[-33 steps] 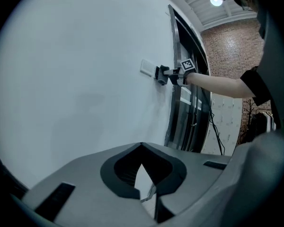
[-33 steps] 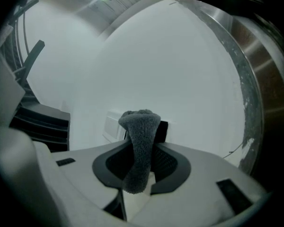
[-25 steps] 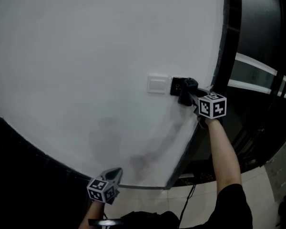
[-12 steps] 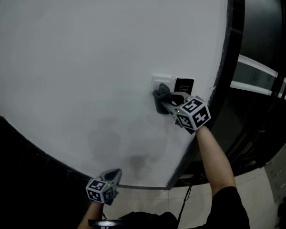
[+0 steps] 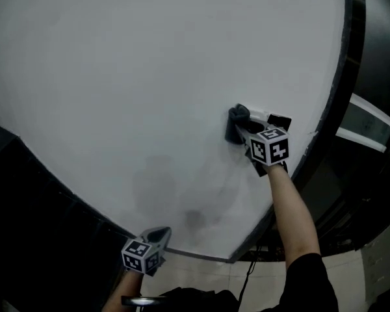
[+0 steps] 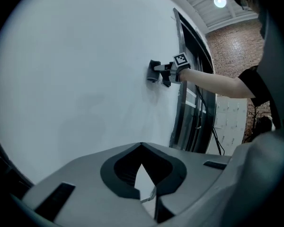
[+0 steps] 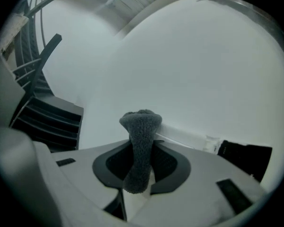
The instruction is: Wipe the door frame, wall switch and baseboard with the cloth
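My right gripper (image 5: 242, 130) is shut on a dark grey cloth (image 5: 236, 119) and presses it against the white wall at the left edge of the wall switch (image 5: 258, 116). The gripper covers most of the switch plate. In the right gripper view the cloth (image 7: 140, 138) stands up between the jaws, with the white switch plate (image 7: 187, 138) just beyond it. My left gripper (image 5: 159, 234) hangs low by the baseboard (image 5: 188, 254), shut and holding nothing. The black door frame (image 5: 352, 51) runs up the right side.
A black panel (image 5: 281, 121) sits on the wall right of the switch, also seen as a black panel (image 7: 244, 157) in the right gripper view. Dark stairs (image 7: 49, 119) rise at the left. A cable (image 5: 250, 275) hangs near the door frame's foot.
My right gripper has dragged the cloth leftwards, from the black panel across the white switch to its left edge. The left gripper has stayed in place.
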The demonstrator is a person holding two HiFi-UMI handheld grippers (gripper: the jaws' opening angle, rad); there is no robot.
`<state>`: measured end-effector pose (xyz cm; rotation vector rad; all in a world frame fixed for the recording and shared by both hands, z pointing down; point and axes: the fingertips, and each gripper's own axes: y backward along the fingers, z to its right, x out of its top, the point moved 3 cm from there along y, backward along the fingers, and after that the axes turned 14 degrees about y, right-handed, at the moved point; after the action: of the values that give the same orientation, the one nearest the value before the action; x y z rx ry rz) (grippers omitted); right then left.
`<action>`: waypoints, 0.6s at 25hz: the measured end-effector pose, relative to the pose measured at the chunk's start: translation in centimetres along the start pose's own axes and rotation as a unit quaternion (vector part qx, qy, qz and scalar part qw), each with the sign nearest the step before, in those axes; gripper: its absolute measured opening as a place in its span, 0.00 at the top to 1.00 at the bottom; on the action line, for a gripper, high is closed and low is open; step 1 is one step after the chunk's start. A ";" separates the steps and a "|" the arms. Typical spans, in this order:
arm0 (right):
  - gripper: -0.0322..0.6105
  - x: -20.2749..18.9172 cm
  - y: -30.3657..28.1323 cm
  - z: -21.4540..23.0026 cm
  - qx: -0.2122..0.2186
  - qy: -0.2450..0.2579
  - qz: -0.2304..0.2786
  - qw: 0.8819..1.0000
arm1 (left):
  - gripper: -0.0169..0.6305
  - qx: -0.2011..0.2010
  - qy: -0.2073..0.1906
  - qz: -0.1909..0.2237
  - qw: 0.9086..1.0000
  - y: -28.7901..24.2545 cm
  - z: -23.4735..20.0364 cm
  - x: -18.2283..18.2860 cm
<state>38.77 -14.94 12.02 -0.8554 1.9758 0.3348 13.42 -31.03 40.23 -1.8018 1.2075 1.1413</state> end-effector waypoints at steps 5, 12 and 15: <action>0.81 -0.6 1.2 1.4 -0.004 0.003 -0.010 1.000 | 0.97 -0.028 -0.002 -0.001 1.000 0.2 1.2 0.3; 0.81 -1.9 3.1 2.8 -0.027 0.006 -0.028 0.999 | 0.97 -0.045 -0.008 -0.007 0.999 -0.2 2.1 0.3; 0.81 -2.2 3.8 3.4 -0.034 0.006 -0.033 0.999 | 0.97 -0.057 -0.009 -0.012 0.998 -0.4 2.5 0.2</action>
<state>39.11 -9.37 11.63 -0.9656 1.9513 0.3622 13.13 -28.79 39.13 -1.8809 1.1282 1.2312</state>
